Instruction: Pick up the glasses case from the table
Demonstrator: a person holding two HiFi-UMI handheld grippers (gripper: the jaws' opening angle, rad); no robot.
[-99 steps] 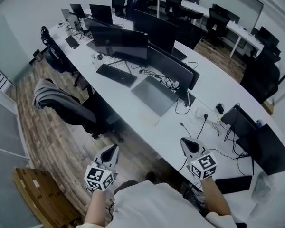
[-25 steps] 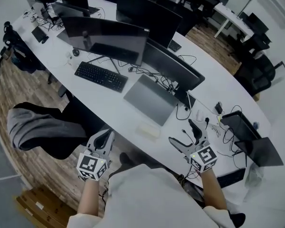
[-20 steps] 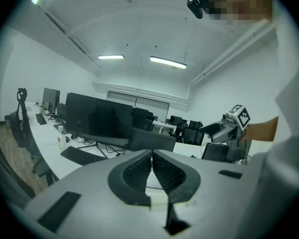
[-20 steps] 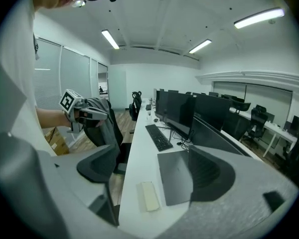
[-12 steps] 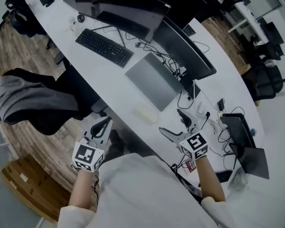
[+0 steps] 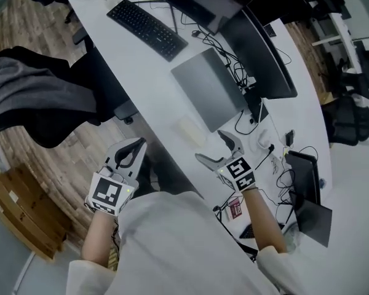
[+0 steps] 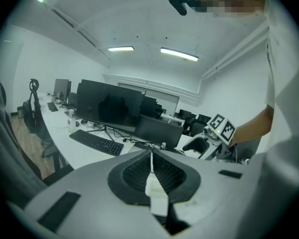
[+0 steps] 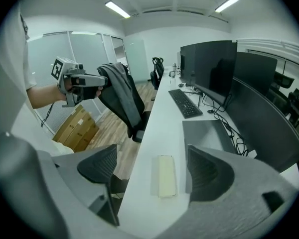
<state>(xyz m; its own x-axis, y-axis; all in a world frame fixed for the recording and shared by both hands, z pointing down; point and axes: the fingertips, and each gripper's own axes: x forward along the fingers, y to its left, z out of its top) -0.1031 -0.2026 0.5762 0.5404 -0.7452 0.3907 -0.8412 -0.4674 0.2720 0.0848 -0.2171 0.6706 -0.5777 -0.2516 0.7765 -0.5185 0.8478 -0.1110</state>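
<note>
White short-sleeved shirt (image 6: 172,244) at 6 o'clock. Left gripper (image 6: 140,142), right gripper (image 6: 210,146): grey shells, black ribbed pads (image 8: 207,171). Black-and-white marker cubes (image 6: 109,192) at 8 and 4 o'clock.

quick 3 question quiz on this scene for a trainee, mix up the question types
1. True or false: the right hand-held gripper is shut on the glasses case.
2. The glasses case is: A) held in the air, B) lying flat on the table, C) standing on end.
3. Fill in: the jaws of the left hand-held gripper are ____.

Key: 1 false, its jaws stand apart, clear of the case; 2 B; 3 together.
</note>
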